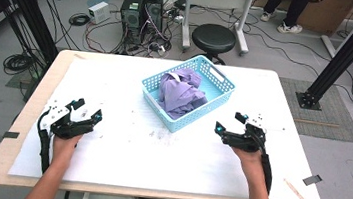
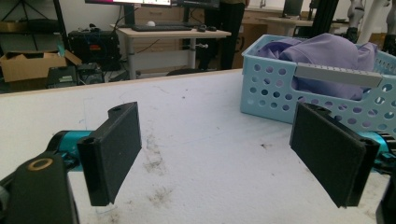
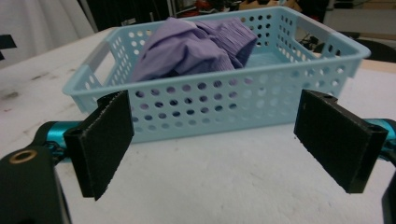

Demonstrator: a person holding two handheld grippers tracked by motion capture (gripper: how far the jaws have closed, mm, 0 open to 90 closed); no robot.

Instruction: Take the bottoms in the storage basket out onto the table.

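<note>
Left gripper [image 1: 87, 109]: seen in the lower left of the high view, held low over the table [image 1: 118, 148]; its jaws are spread wide apart with nothing between them, and only stained white table surface is seen in the gap in the left gripper view [image 2: 215, 154].

Right gripper [image 1: 231, 124]: placed in the lower right of the high view, just beside the near right corner of the basket; its jaws are likewise held wide apart and empty, and are aimed at the basket's long perforated wall in the right gripper view [image 3: 212, 140].

Basket [image 1: 219, 78]: a light blue perforated basket, set at an angle at the centre of the high view, between and beyond both grippers.

Purple garment [image 1: 181, 92]: left crumpled inside the basket, piled above the rim; touched by neither gripper.

Progress: judged to be at the start; the cloth has not been gripped or lifted out.

Remaining: the reach into the basket, the grasp, and whatever handling follows.
</note>
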